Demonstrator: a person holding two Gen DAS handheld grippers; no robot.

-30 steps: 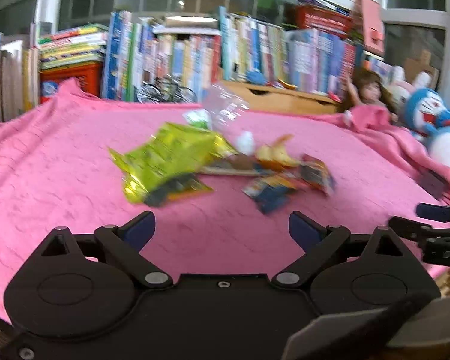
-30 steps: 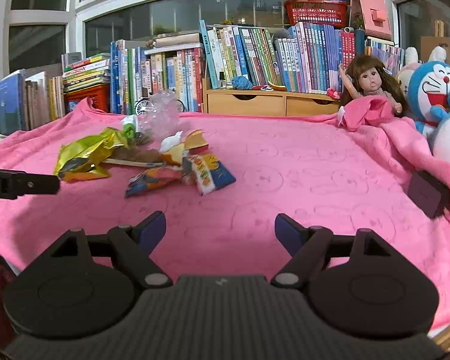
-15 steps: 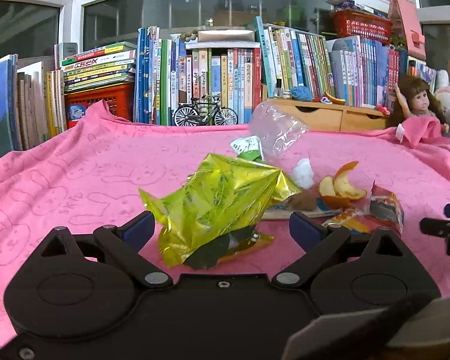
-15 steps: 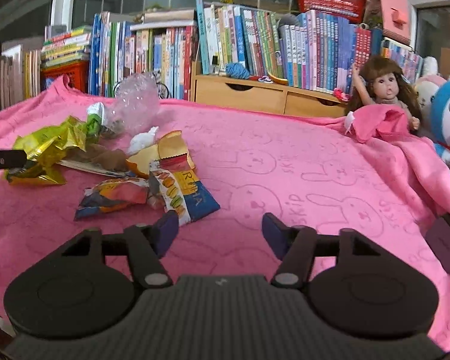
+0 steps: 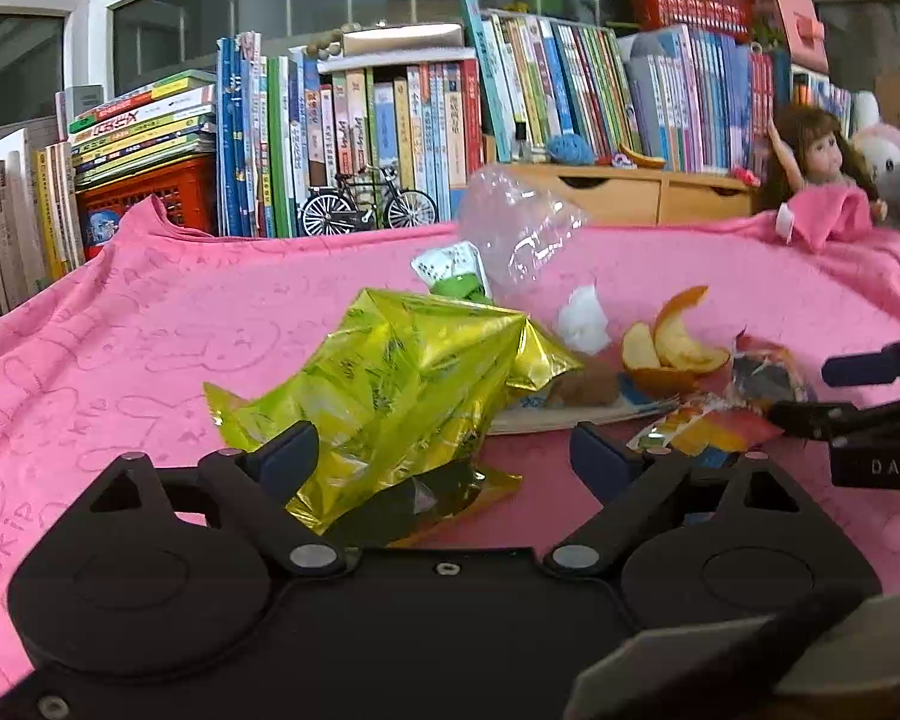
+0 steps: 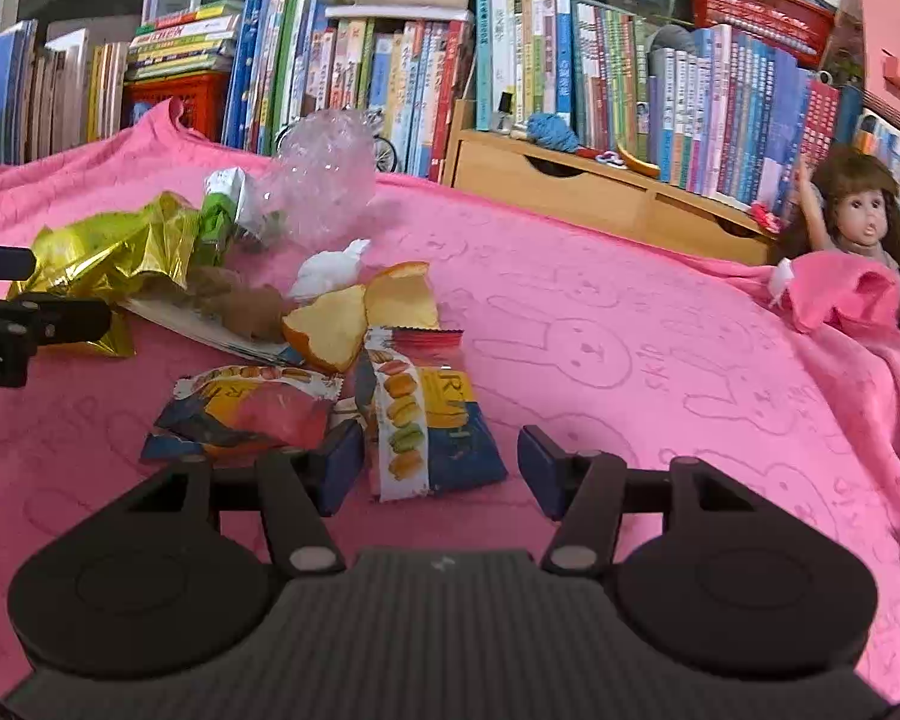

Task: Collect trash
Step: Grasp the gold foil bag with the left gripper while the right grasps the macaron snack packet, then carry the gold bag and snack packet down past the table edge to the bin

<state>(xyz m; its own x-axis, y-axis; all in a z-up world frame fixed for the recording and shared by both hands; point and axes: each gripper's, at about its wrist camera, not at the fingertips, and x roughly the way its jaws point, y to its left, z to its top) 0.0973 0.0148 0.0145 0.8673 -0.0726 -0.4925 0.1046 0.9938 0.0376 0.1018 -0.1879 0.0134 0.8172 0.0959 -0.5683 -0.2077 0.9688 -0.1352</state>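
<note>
left claw (image 5: 444,456) closing around the yellow foil bag (image 5: 390,384); right claw (image 6: 438,465), parted, straddles the blue snack packet (image 6: 426,426) beside it, ready to gather trash.

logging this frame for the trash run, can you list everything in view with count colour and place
foil wrapper: 1, yellow-green, pile's left, between left fingers
snack packets: 2, blue-orange, pile's front; one between right fingers
orange peel: several pieces, orange, mid pile
tissue: 1, white, behind peel
clear plastic bag: 1, transparent, pile's back
blanket: 1, pink, under everything
doll: 1, brown hair, right edge
books: many, mixed, back shelf
model bicycle: 1, black, before books
left gripper: closing, not yet pressing
right gripper: open
</note>
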